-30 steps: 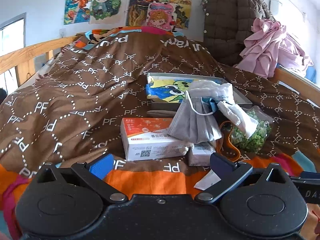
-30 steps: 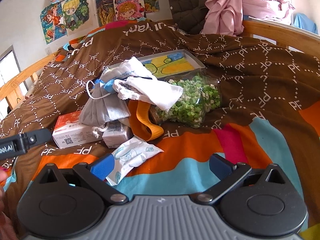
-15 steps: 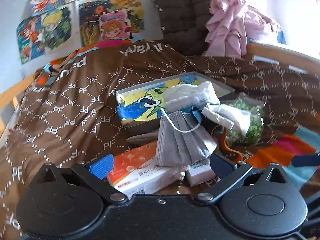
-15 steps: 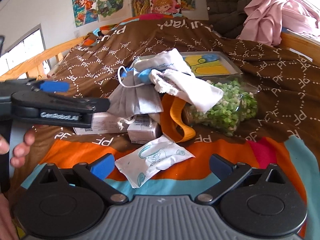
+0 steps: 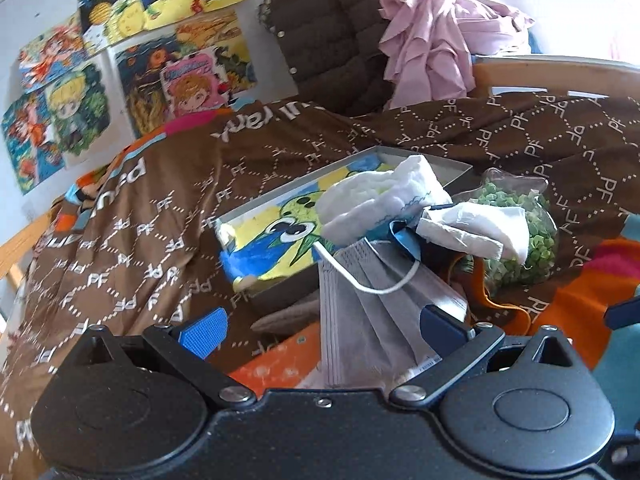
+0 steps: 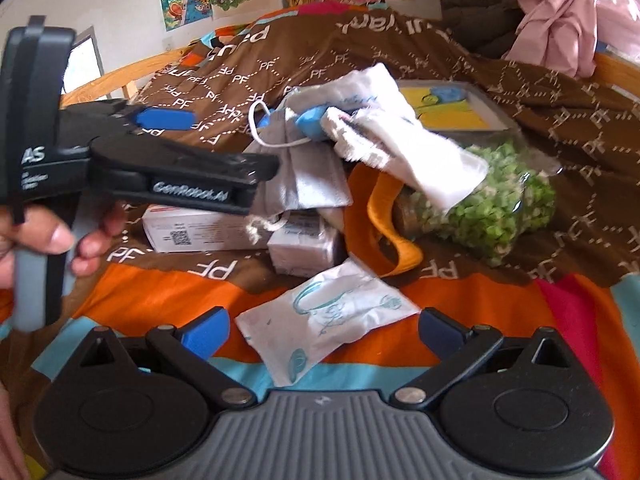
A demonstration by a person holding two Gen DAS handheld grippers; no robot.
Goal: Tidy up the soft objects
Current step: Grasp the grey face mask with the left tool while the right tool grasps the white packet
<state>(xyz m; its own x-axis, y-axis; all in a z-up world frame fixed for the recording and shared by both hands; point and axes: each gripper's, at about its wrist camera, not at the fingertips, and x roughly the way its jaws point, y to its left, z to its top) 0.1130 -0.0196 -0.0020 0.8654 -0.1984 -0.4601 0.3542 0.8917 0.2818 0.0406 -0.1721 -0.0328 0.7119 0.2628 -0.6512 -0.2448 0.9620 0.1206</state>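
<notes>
A pile of soft things lies on the brown quilt. In the left wrist view my left gripper [image 5: 322, 328] is open, and the grey face mask [image 5: 360, 320] hangs between its fingers over an orange box [image 5: 276, 360]. Above the mask sit a white folded cloth [image 5: 380, 200] and a white tissue [image 5: 472, 228]. In the right wrist view my right gripper [image 6: 323, 330] is open just short of a white printed packet [image 6: 324, 320]. The left gripper [image 6: 228, 144] comes in from the left, beside the grey mask [image 6: 304, 176].
A shallow box with a cartoon picture [image 5: 280, 232] lies behind the pile. A bag of green bits [image 6: 492, 208] and an orange strap [image 6: 384, 216] are at the right. Two small cartons [image 6: 200, 232] sit under the mask. Wooden bed rails edge the quilt, with clothes at the back.
My left gripper has moved forward and right into the pile, so the grey mask now sits between its fingers. The right gripper has closed in on the white packet.
</notes>
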